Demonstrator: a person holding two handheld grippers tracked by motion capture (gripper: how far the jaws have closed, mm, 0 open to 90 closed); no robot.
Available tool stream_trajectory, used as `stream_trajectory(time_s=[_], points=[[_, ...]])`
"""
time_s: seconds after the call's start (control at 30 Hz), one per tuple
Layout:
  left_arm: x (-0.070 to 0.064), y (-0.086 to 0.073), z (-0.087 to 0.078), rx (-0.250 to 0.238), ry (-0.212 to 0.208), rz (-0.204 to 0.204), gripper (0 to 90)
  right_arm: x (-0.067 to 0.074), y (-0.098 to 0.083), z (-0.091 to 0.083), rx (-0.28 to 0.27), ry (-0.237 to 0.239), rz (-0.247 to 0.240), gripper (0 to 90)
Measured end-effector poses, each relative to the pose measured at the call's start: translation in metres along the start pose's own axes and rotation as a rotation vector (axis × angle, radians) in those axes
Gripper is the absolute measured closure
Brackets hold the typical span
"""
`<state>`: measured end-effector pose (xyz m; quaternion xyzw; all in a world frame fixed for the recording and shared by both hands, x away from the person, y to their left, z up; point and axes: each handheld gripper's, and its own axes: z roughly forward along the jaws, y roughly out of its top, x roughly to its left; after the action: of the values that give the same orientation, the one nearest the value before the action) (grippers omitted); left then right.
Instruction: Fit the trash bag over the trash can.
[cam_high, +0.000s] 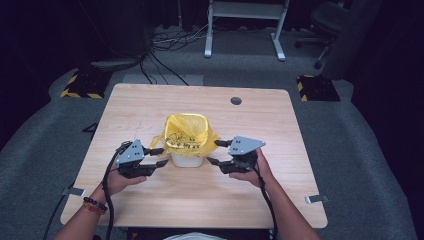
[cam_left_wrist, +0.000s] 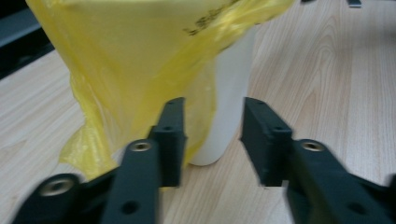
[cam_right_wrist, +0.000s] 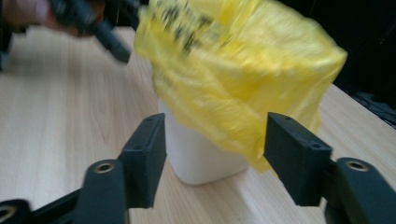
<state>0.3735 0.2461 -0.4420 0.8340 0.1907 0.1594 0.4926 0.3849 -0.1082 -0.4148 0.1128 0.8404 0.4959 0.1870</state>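
Note:
A small white bin (cam_high: 187, 160) lined with a yellow plastic bag (cam_high: 186, 132) stands in the middle of the wooden table (cam_high: 200, 200). The bag's rim is folded over the bin's edge and hangs down its sides. My left gripper (cam_high: 164, 156) is just left of the bin, jaws open and pointing at it. In the left gripper view the gripper (cam_left_wrist: 213, 107) faces the bag (cam_left_wrist: 140, 56) and the bin (cam_left_wrist: 231, 93) with nothing pinched. My right gripper (cam_high: 213, 152) is on the bin's right side, open. From the right gripper view its jaws (cam_right_wrist: 215, 121) frame the bag (cam_right_wrist: 233, 70) and bin (cam_right_wrist: 196, 158) without touching.
A round hole (cam_high: 236, 100) is in the table near its far edge. Beyond the table stand a white desk frame (cam_high: 245, 30) and an office chair (cam_high: 330, 25). Yellow-and-black striped blocks (cam_high: 80, 87) lie on the grey floor. The left gripper (cam_right_wrist: 100, 32) appears blurred at the upper left of the right gripper view.

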Motion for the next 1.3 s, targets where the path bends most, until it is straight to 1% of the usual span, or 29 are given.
stream_trajectory(time_s=[0.03,0.07,0.1,0.13,0.2,0.27,0.3,0.33,0.43,0.5,0.53,0.6,0.67,0.73,0.8,0.83,0.87,0.9,0.93,0.97,1.0,1.07,1.1,1.13,1.17,1.2,1.23,1.27,1.3], points=[[0.005,-0.001,0.002,-0.01,-0.01,-0.019,65.8,0.003,-0.001,0.003,0.01,-0.016,-0.014,56.9],[0.009,-0.002,0.003,-0.029,-0.028,-0.034,72.6,0.004,-0.003,0.005,0.011,-0.01,-0.019,64.3],[0.013,-0.003,0.004,-0.038,-0.035,-0.037,78.3,0.004,-0.005,0.008,0.016,-0.001,-0.015,70.1],[0.015,-0.003,0.006,-0.041,-0.033,-0.047,81.6,0.005,-0.007,0.01,0.024,-0.003,-0.017,76.1],[0.018,-0.003,0.01,-0.047,-0.034,-0.057,89.7,0.007,-0.009,0.014,0.045,0.004,-0.024,81.9],[0.02,-0.004,0.012,-0.049,-0.035,-0.058,90.0,0.008,-0.011,0.017,0.058,0.006,-0.027,85.5],[0.021,-0.004,0.017,-0.038,-0.043,-0.064,90.0,0.008,-0.012,0.018,0.062,0.014,-0.027,86.3],[0.021,-0.005,0.019,-0.029,-0.039,-0.056,90.0,0.009,-0.014,0.02,0.068,0.016,-0.028,87.5],[0.017,-0.007,0.023,0.006,-0.053,-0.04,90.0,0.01,-0.02,0.027,0.104,0.023,-0.023,86.8],[0.015,-0.009,0.026,0.039,-0.053,-0.023,90.0,0.01,-0.024,0.029,0.119,0.011,-0.014,84.6],[0.013,-0.009,0.026,0.052,-0.052,-0.012,90.0,0.009,-0.026,0.028,0.117,0.014,-0.004,83.5],[0.01,-0.01,0.023,0.069,-0.055,0.002,90.0,0.006,-0.026,0.022,0.091,0.012,0.02,76.4],[0.009,-0.01,0.014,0.069,-0.027,0.009,90.0,0.004,-0.023,0.012,0.055,0.018,0.048,69.0],[0.009,-0.011,0.002,0.041,-0.016,-0.006,89.8,0.001,-0.017,-0.001,0.008,0.016,0.066,62.8],[0.01,-0.012,-0.008,0.025,0.009,-0.024,77.3,-0.002,-0.011,-0.014,-0.048,0.038,0.092,58.4],[0.01,-0.012,-0.013,0.018,0.018,-0.031,70.1,-0.003,-0.008,-0.02,-0.07,0.039,0.098,55.5],[0.01,-0.013,-0.017,0.011,0.016,-0.036,67.6,-0.004,-0.004,-0.025,-0.091,0.039,0.1,52.0],[0.011,-0.014,-0.021,0.004,0.02,-0.042,65.4,-0.005,0.001,-0.03,-0.109,0.046,0.096,51.7],[0.012,-0.015,-0.025,-0.008,0.031,-0.051,60.5,-0.005,0.006,-0.035,-0.123,0.046,0.089,51.1],[0.013,-0.016,-0.027,-0.02,0.04,-0.07,53.8,-0.005,0.012,-0.038,-0.13,0.035,0.079,50.6],[0.014,-0.016,-0.028,-0.026,0.059,-0.078,50.5,-0.006,0.02,-0.039,-0.132,0.023,0.068,50.4],[0.018,-0.017,-0.026,-0.041,0.092,-0.101,46.5,-0.009,0.037,-0.039,-0.138,0.016,0.057,50.6],[0.02,-0.017,-0.023,-0.047,0.097,-0.114,44.6,-0.012,0.045,-0.037,-0.143,0.016,0.063,51.2],[0.023,-0.016,-0.019,-0.046,0.106,-0.126,44.3,-0.016,0.054,-0.034,-0.136,0.033,0.067,51.1],[0.027,-0.015,-0.014,-0.034,0.105,-0.132,44.5,-0.021,0.062,-0.029,-0.113,0.055,0.074,51.1],[0.031,-0.015,-0.009,-0.025,0.104,-0.135,44.7,-0.025,0.068,-0.023,-0.092,0.051,0.073,52.1],[0.035,-0.014,-0.003,-0.016,0.106,-0.148,45.2,-0.029,0.074,-0.017,-0.074,0.037,0.077,53.2],[0.04,-0.014,0.003,-0.007,0.088,-0.158,47.1,-0.033,0.079,-0.01,-0.051,0.045,0.097,54.5],[0.04,-0.014,0.003,-0.007,0.088,-0.158,48.4,-0.033,0.079,-0.01,-0.051,0.045,0.097,54.5]])
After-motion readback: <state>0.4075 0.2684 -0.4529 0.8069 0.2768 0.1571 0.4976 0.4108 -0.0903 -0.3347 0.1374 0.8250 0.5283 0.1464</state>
